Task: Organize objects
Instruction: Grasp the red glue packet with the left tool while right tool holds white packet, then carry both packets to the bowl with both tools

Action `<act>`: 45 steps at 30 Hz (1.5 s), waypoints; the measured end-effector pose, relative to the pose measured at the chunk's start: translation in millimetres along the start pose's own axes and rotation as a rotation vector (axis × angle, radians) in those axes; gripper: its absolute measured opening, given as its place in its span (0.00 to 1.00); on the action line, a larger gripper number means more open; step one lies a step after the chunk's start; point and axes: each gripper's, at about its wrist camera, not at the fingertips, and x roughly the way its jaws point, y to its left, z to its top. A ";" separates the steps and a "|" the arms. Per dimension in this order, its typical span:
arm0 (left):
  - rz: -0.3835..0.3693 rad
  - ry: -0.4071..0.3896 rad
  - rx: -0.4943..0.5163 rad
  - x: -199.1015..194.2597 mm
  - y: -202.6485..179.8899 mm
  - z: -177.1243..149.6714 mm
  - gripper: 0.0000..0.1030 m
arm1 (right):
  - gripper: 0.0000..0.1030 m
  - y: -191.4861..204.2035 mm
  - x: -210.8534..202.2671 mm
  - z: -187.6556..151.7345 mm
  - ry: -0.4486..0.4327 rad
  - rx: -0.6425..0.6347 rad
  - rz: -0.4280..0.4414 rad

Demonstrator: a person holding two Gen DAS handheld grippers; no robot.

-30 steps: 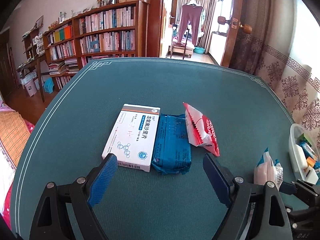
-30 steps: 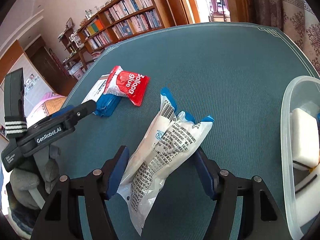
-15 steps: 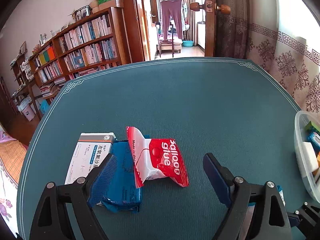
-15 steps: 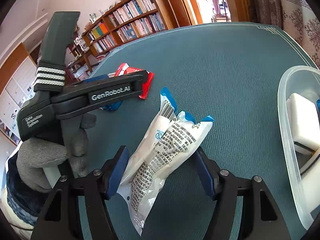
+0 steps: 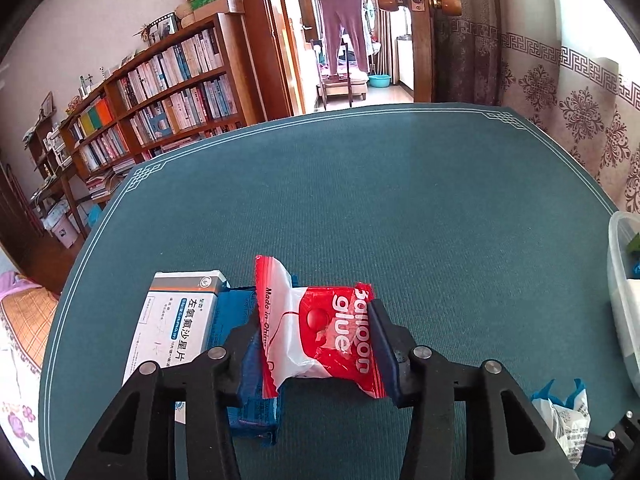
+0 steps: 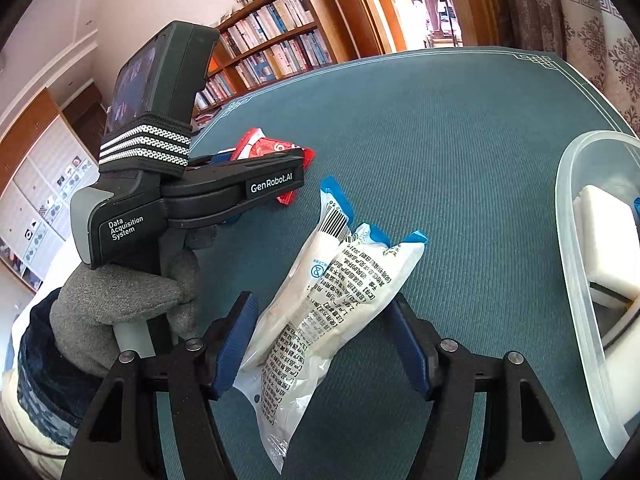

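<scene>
Left wrist view: the left gripper point(image 5: 318, 340) has its two blue-padded fingers point(image 5: 382, 344) pressed against either side of a red and white packet point(image 5: 320, 328) printed "balloon glue", pinching it across its width. The packet lies partly over a dark blue packet point(image 5: 236, 316), which sits flat on the green table mat point(image 5: 400, 200) just beside a white medicine box point(image 5: 172, 328) with blue lettering; box and blue packet touch along their long edges. At the right edge, the rim of a clear plastic bin point(image 5: 618, 280) shows, and near the lower right corner the blue-tipped end of a white sachet point(image 5: 564, 412) is visible.

Right wrist view: the right gripper point(image 6: 324, 344) has its blue fingers point(image 6: 234, 344) set on either side of the white sachet point(image 6: 332, 296), a long pouch with black print and blue corners lying slantwise on the mat. The left finger touches the pouch; whether the right one does, too, cannot be told. To the right, the clear plastic bin point(image 6: 568, 240) holds a white block point(image 6: 604, 240). To the left, a grey-gloved left hand point(image 6: 120, 304) grips the handle of the left gripper point(image 6: 296, 172), whose black body bears the words "GenRobot.AI" and whose tip covers the red packet point(image 6: 260, 146) further back on the mat. A bookshelf point(image 6: 280, 52) stands behind the table.
</scene>
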 end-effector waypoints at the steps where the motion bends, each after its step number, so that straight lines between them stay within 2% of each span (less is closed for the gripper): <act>1: -0.004 0.000 -0.004 -1.6 0.6 -0.1 0.47 | 0.66 -0.1 -0.2 0.2 -0.001 -0.001 0.000; 14: -0.079 -0.081 -0.054 -52.4 12.6 -4.4 0.45 | 0.66 -2.1 -0.1 3.0 -0.011 -0.001 -0.002; 22: -0.096 -0.109 -0.104 -77.6 26.5 -13.3 0.45 | 0.67 -3.0 0.7 5.0 -0.007 0.002 -0.005; 28: -0.110 -0.106 -0.140 -85.8 36.8 -22.7 0.45 | 0.59 -7.6 4.4 11.5 0.012 0.040 -0.003; 30: -0.115 -0.104 -0.151 -88.1 40.0 -25.5 0.45 | 0.50 -12.2 5.3 13.1 0.018 0.078 0.027; 33: -0.117 -0.110 -0.157 -92.8 43.2 -28.4 0.45 | 0.49 -16.2 2.9 12.6 0.018 0.123 0.048; 45: -0.145 -0.129 -0.147 -106.6 40.3 -32.7 0.45 | 0.49 -20.1 -42.9 25.7 -0.085 0.145 0.010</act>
